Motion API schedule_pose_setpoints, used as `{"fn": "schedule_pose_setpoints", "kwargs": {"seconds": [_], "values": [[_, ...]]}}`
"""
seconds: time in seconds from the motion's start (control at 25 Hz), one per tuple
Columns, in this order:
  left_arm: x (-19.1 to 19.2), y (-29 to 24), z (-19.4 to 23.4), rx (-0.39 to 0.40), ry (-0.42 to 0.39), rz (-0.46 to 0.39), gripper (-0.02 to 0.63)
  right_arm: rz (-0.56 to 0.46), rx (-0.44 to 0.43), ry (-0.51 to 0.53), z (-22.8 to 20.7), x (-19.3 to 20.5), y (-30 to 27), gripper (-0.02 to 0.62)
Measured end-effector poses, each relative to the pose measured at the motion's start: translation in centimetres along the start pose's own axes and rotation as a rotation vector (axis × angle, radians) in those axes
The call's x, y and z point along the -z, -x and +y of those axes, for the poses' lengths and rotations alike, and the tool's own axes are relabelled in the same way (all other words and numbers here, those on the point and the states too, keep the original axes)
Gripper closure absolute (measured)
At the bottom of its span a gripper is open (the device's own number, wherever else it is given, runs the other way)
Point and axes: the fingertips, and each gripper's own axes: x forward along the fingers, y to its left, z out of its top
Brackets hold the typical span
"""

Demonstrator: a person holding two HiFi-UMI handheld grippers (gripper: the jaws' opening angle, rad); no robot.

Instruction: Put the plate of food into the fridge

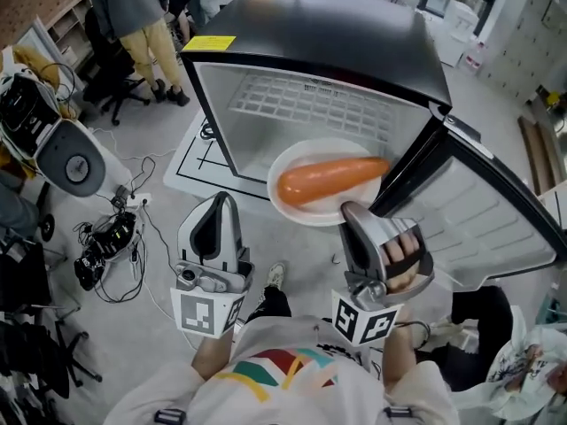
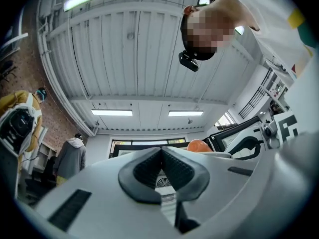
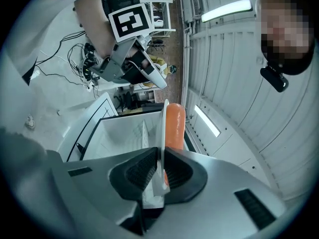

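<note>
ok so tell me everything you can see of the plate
The plate is round, white and shallow, with a smooth look, ceramic or plastic. It carries one long orange food item lying across it. It is held roughly level at the mouth of the open fridge. The right hand-held gripper is shut on its near rim; nothing else touches it.

The left gripper [image 2: 160, 152] fills the six o'clock part of the frame. Its dark ribbed pads meet at the tips with nothing between them. Just beyond, toward three o'clock, the orange food [image 2: 199, 145] shows over the rim of the white plate [image 2: 219, 154]. At eight o'clock a person in a grey hooded top [image 2: 70, 156] stands with back turned. Two light strips [image 2: 112, 112] glow on the ribbed ceiling [image 2: 124, 49] at the centre.
</note>
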Motion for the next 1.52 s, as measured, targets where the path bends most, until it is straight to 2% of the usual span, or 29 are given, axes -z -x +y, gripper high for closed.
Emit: {"fn": "schedule_pose_setpoints", "kwargs": {"seconds": [0.16, 0.4, 0.72, 1.16, 1.32, 1.52], "values": [[2.2, -4.0, 2.0, 0.084, 0.024, 0.004, 0.601, 0.076, -0.01, 0.012, 0.4, 0.3, -3.4, 0.558], [6.0, -9.5, 6.0, 0.17, 0.092, 0.008, 0.601, 0.22, -0.019, 0.037, 1.2, 1.3, -7.9, 0.558], [9.7, -12.6, 6.5, 0.281, 0.132, 0.027, 0.601, 0.344, -0.016, 0.038, 2.0, 2.6, -11.3, 0.557], [11.5, -13.9, 3.9, 0.385, 0.158, 0.048, 0.601, 0.424, -0.009, 0.046, 1.4, 4.7, -13.0, 0.557], [11.7, -13.4, 3.1, 0.387, 0.15, 0.063, 0.601, 0.415, -0.018, 0.044, 1.9, 5.0, -13.0, 0.557], [12.0, -13.4, 2.8, 0.351, 0.146, 0.086, 0.601, 0.377, -0.022, 0.026, 2.1, 5.1, -13.3, 0.555]]}}
